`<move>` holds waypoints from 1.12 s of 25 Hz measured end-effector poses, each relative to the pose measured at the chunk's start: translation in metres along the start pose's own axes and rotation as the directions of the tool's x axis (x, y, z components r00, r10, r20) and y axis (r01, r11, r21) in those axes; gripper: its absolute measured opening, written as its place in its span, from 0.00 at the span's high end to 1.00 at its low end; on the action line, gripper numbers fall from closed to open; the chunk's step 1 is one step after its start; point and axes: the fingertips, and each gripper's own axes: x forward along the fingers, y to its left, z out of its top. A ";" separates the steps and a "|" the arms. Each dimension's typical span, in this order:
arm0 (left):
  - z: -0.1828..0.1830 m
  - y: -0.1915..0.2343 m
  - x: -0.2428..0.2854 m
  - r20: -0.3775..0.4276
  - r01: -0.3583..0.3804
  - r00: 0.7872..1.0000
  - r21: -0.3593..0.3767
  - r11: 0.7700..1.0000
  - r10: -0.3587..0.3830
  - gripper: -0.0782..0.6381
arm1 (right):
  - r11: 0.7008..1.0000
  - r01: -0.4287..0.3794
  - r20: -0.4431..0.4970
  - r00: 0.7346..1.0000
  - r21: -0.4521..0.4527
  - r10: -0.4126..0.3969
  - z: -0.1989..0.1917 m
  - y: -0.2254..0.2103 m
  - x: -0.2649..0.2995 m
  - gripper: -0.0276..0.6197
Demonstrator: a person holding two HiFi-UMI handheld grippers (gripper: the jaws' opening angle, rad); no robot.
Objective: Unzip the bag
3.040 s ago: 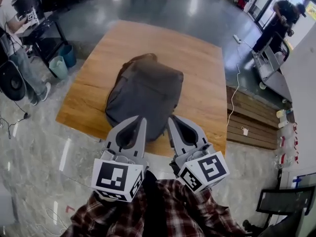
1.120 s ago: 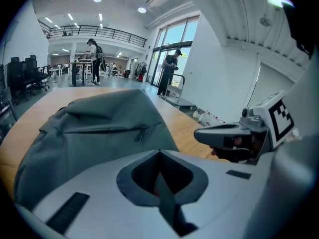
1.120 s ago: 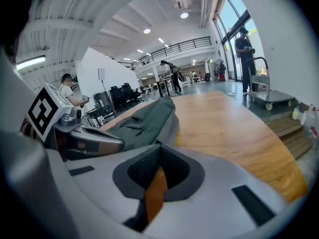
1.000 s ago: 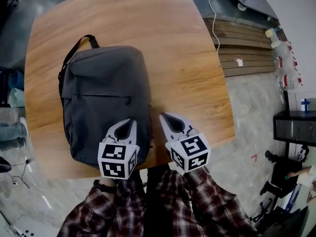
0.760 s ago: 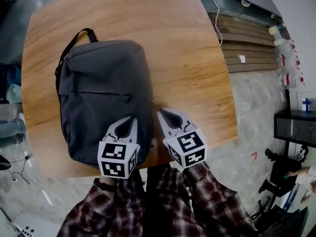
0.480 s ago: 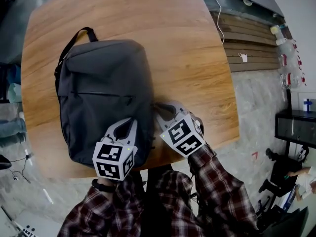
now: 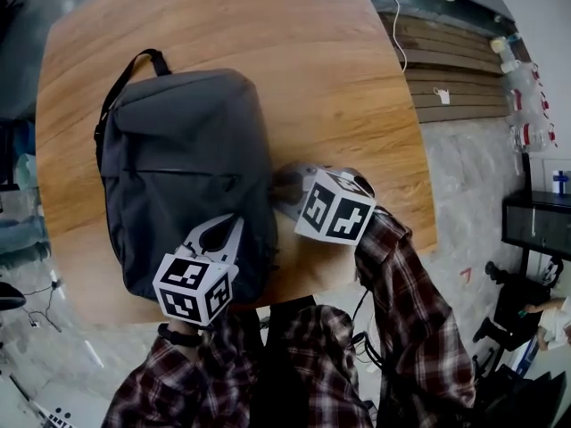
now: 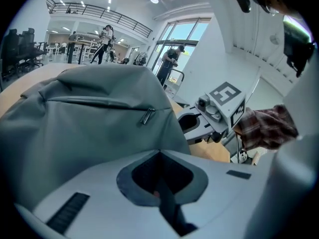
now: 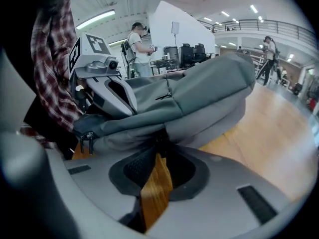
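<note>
**Head view.** A round-cornered wooden table (image 7: 357, 78) stood on a polished grey floor. The grey fabric backpack (image 7: 178, 159) lay flat on it, front panel up, with the carry loop at the end farthest from both grippers. The left gripper (image 7: 235, 221) hung over the near end of the backpack and pointed along its length. The right gripper (image 7: 278, 190) was turned crosswise, with the backpack's side edge directly ahead of its jaws. This was probably because the main zip runs along that side.

**Left gripper view.** The jaws were drawn together with nothing between them. The grey front panel filled the space ahead of and beneath the tips. A slim metal pocket zip pull (image 8: 147, 116) lay ahead of the tips and apart from them. Whether the gripper pressed on the fabric could not be determined. Its position suited bracing the backpack against sliding while a zip is drawn.

**Right gripper view.** The jaws were clenched, with the tips right against the backpack's side seam. Bare wood showed through the slit behind the tips. No fold or tab could be confirmed between them. The paired metal zip pulls (image 9: 87, 142) hung to the left of the tips, apart from them and near the left gripper. The main zip appeared fully closed, so unzipping had not begun. The next step would probably call for moving the right gripper leftward to those pulls and opening it to take one.
</note>
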 end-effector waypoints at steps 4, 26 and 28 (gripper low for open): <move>-0.001 0.001 0.000 0.000 -0.003 1.000 0.004 1.000 0.003 0.88 | 0.995 -0.098 -0.029 0.995 -0.006 0.097 0.002 0.003 0.002 0.88; -0.003 0.002 0.001 0.006 -0.034 0.999 0.030 0.999 0.033 0.88 | 0.976 0.129 -0.116 0.982 -0.176 -0.151 -0.006 0.006 -0.004 0.88; -0.003 0.002 0.001 0.007 -0.036 0.999 0.035 0.999 0.036 0.88 | 0.966 0.155 -0.130 0.974 -0.205 -0.184 -0.007 0.005 -0.003 0.86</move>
